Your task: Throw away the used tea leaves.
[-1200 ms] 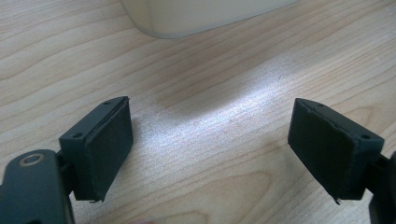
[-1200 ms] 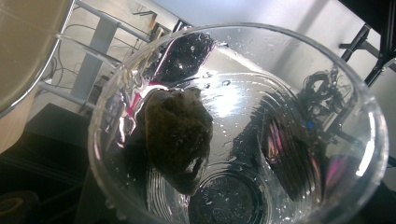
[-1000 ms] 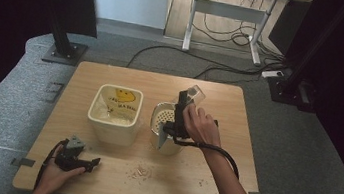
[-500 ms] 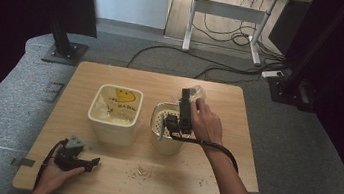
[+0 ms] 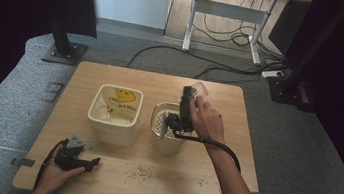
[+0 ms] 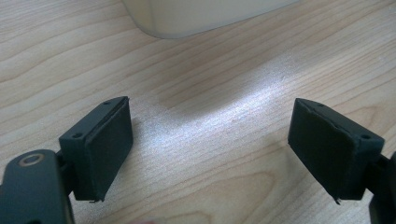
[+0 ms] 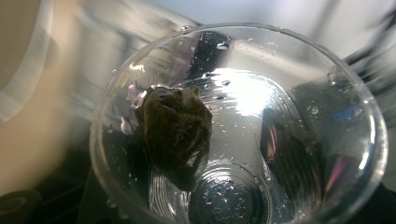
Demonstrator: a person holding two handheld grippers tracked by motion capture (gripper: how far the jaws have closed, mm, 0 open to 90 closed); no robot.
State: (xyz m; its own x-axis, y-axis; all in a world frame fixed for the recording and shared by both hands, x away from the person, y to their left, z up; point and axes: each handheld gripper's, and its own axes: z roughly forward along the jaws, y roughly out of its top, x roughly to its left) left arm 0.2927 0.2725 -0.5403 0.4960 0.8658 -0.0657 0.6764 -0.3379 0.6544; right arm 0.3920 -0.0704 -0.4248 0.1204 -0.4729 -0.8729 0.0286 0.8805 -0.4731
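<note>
holding a clear cup over the strainer pot

comparing the views first: the high view gives the layout of the wooden table [image 5: 229, 185], while the right gripper view looks straight into the mouth of a clear plastic cup [image 7: 243, 126] and resolves its contents. a dark, wet tea bag [image 7: 175, 133] clings to the inner wall of the cup, with water droplets on the plastic around it. the high view cannot resolve this; there the cup [image 5: 196, 90] appears as a pale tilted shape at the top of the right gripper [image 5: 186, 110].

right gripper: its black jaws show through the cup wall on both sides, so it is clamped on the cup. it is held above a cream round pot [image 5: 166, 144] fitted with a perforated strainer insert [image 5: 166, 124]. contents of the insert cannot be resolved.

left gripper [image 5: 93, 163]: it rests low at the near left of the table in the person's left hand [image 5: 56, 175]. in the left gripper view the jaws stand wide apart with bare wood between them, gripping nothing. the base of a cream container edges the top of that view.

containers: a cream square bin [image 5: 113, 114] stands just left of the round pot. it is lined with a yellow-printed bag [image 5: 124, 102]. small pale crumbs [image 5: 141, 172] lie on the table in front of the pot.
</note>
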